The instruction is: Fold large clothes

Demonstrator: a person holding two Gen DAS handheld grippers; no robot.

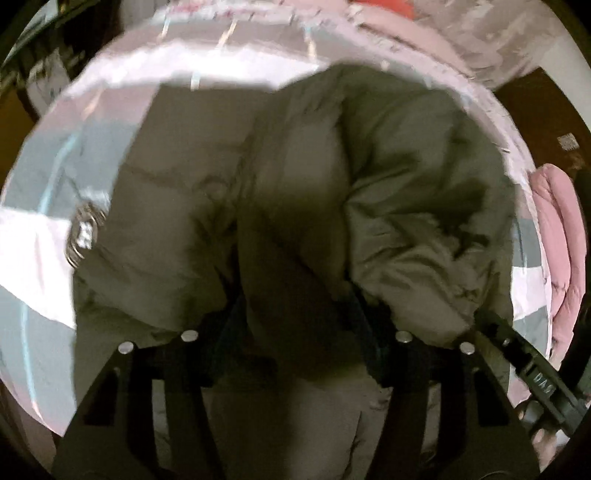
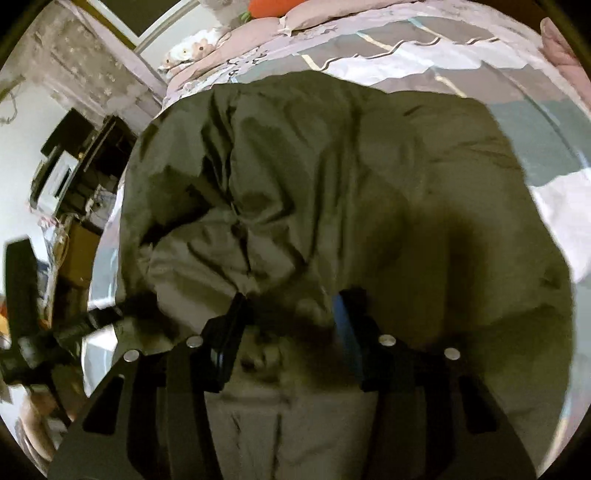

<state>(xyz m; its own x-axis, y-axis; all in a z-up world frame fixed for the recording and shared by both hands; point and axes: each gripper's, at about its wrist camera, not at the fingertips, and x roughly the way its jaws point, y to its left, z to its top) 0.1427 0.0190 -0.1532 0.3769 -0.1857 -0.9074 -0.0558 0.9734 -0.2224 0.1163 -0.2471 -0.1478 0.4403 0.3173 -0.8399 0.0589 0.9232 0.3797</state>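
Two grippers buried in one olive puffy jacket (image 1: 295, 177), spread over a bed (image 1: 40, 236) with a grey, white and pink patterned cover; left gripper (image 1: 295, 314) at the near edge of the jacket, fingers (image 1: 373, 325) sunk into a thick fold, jaws narrow and pinching that padded fabric; round badge (image 1: 83, 232) at the jacket's left edge; pink quilted garment (image 1: 557, 236) at the far right of the bed in the left view; right gripper (image 2: 291, 325) likewise at the near hem, blue-padded finger (image 2: 345, 328) pressed into bunched fabric, jaws narrow and clamped on the jacket; cluttered shelves (image 2: 74, 177) to the left of the bed; pillows (image 2: 221, 40) and an orange plush (image 2: 273, 7) at the far end.
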